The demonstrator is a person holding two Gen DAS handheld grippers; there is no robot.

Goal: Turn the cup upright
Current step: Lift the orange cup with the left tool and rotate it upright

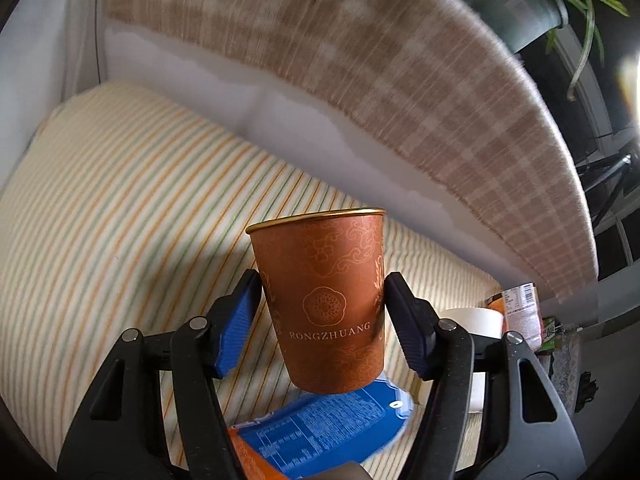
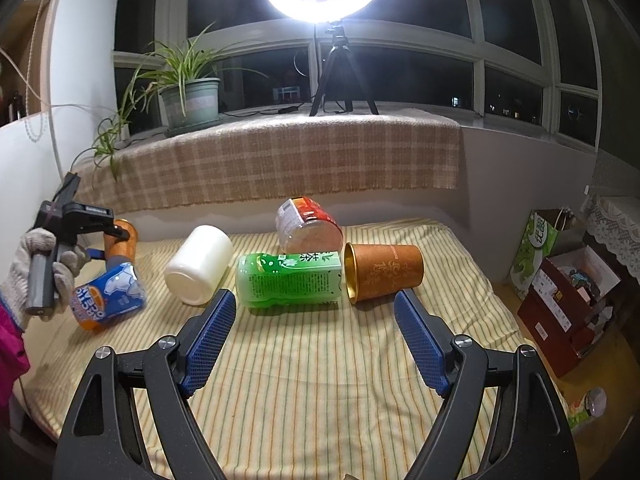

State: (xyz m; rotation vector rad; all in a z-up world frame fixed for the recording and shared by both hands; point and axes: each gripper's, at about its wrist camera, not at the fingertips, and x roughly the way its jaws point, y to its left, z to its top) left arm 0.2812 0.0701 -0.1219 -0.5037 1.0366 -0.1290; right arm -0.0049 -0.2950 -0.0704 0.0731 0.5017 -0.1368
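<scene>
In the left wrist view my left gripper (image 1: 322, 312) is shut on an orange-brown paper cup (image 1: 324, 300) with a gold rim, held upright, mouth up, above the striped cloth (image 1: 120, 200). In the right wrist view the left gripper and this cup (image 2: 122, 240) show at the far left in a gloved hand. A second orange-brown cup (image 2: 384, 270) lies on its side mid-table, mouth facing left. My right gripper (image 2: 312, 328) is open and empty, hovering near the front of it.
A blue-orange snack packet (image 2: 108, 300) lies under the left gripper, also in the left wrist view (image 1: 320, 432). A white jar (image 2: 200, 264), a green bottle (image 2: 288, 282) and a clear red-lidded jar (image 2: 308, 224) lie on the cloth. Boxes (image 2: 568, 304) stand right.
</scene>
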